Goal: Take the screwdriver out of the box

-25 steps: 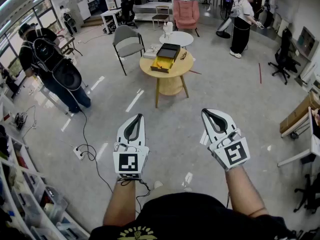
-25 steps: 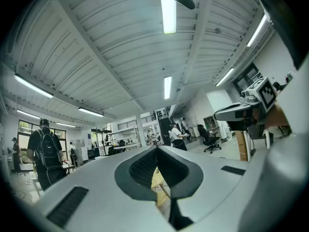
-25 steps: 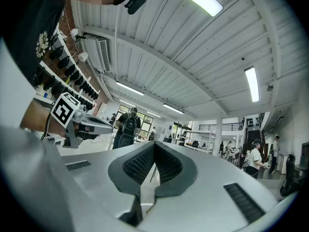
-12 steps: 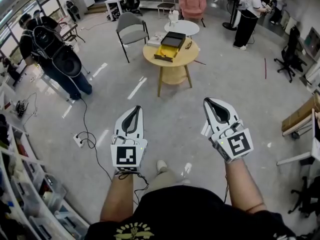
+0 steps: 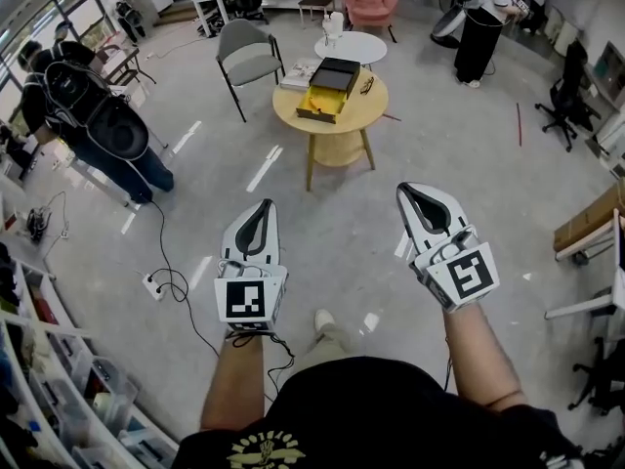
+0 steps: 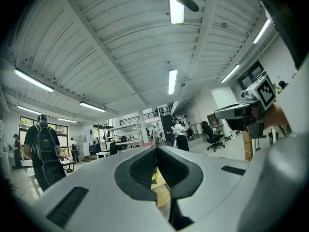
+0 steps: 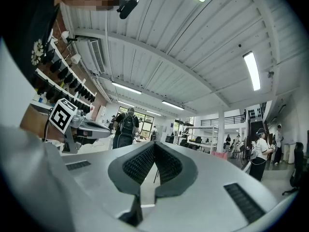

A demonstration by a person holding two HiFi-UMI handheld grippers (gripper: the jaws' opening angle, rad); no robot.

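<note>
The room is a wide open workshop with a pale grey floor and shelving along its left side. Other people work well apart from this one, among them a person with a backpack. A round wooden desk stands ahead on the bare floor, with a grey chair just beside it and a small white table behind.

The box lies open on the desk's left half, its black part toward the far edge and its yellow tray toward the near-left edge. The screwdriver is too small to make out from here; it is presumably in that tray.

The left claw and right claw are held level and side by side, pointing toward the desk. This looks like a carrying posture for the walk over. Both claws are closed with nothing between the jaws, and they are well apart from the box.
</note>
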